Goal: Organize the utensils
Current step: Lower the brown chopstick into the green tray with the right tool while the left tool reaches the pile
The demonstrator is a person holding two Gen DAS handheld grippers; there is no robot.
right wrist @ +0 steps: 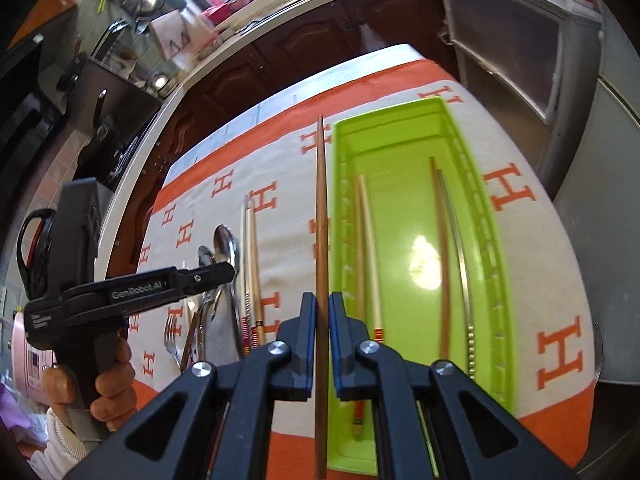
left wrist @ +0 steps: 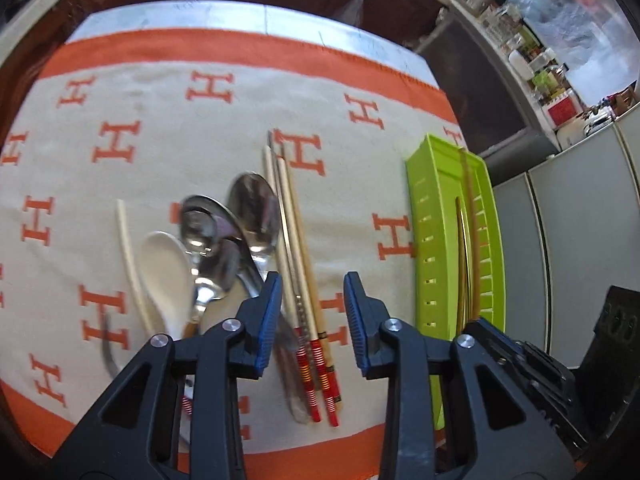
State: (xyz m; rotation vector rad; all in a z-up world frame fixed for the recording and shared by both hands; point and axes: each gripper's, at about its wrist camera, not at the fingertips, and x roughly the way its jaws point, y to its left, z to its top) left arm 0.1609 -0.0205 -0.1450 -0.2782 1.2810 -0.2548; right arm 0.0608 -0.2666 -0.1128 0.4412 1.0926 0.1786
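While the right tongs (right wrist: 319, 344) are clenching a brown chopstick (right wrist: 320, 216) just beside the green tray (right wrist: 404, 120) near the worktop's right edge, it is risking dropping outside the wall, and the released, empty left tongs (left wrist: 310, 320) are hanging over the utensil pile (left wrist: 224, 248).

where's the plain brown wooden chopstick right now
In the right wrist view the brown wooden chopstick is clamped in the right gripper, pointing away over the cloth just left of the green tray.
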